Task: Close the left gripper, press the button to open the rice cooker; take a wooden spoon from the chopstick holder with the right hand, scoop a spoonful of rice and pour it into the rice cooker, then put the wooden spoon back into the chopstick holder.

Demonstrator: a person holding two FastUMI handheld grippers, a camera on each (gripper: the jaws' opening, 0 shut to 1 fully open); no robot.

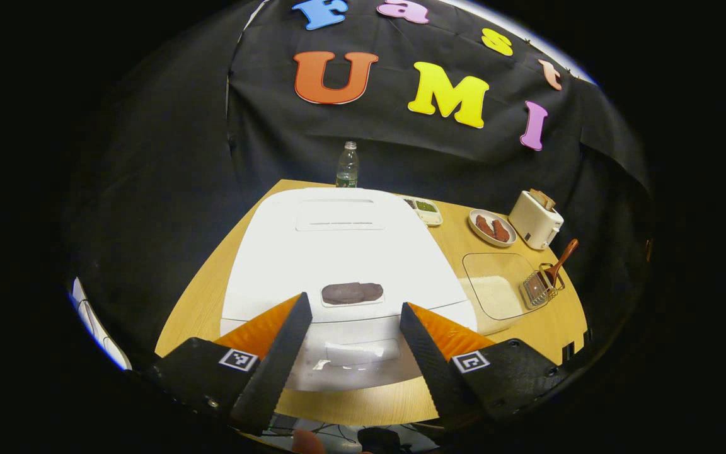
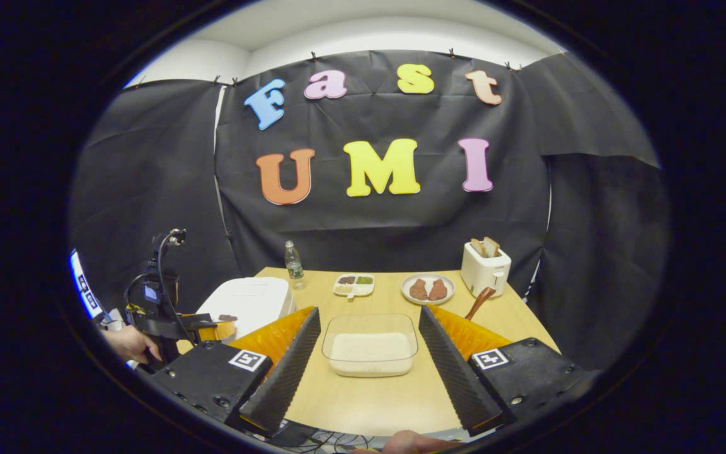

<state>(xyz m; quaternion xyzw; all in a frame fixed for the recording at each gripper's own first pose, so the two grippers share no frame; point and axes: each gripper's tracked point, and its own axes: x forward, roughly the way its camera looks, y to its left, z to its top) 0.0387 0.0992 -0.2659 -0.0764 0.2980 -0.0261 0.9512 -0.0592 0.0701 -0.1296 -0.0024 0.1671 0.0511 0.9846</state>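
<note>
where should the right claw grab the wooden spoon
Grip the wooden spoon on its bare upper handle, coming from above. It stands tilted out of the wire chopstick holder, bowl end down inside, so only the handle is free. The right claw is open.

A wooden table carries a cooker at left, rice dish centre, bottle, tray, plate, toaster behind

White rice cooker, lid down; wooden spoon apparently upright in wire chopstick holder.
</note>
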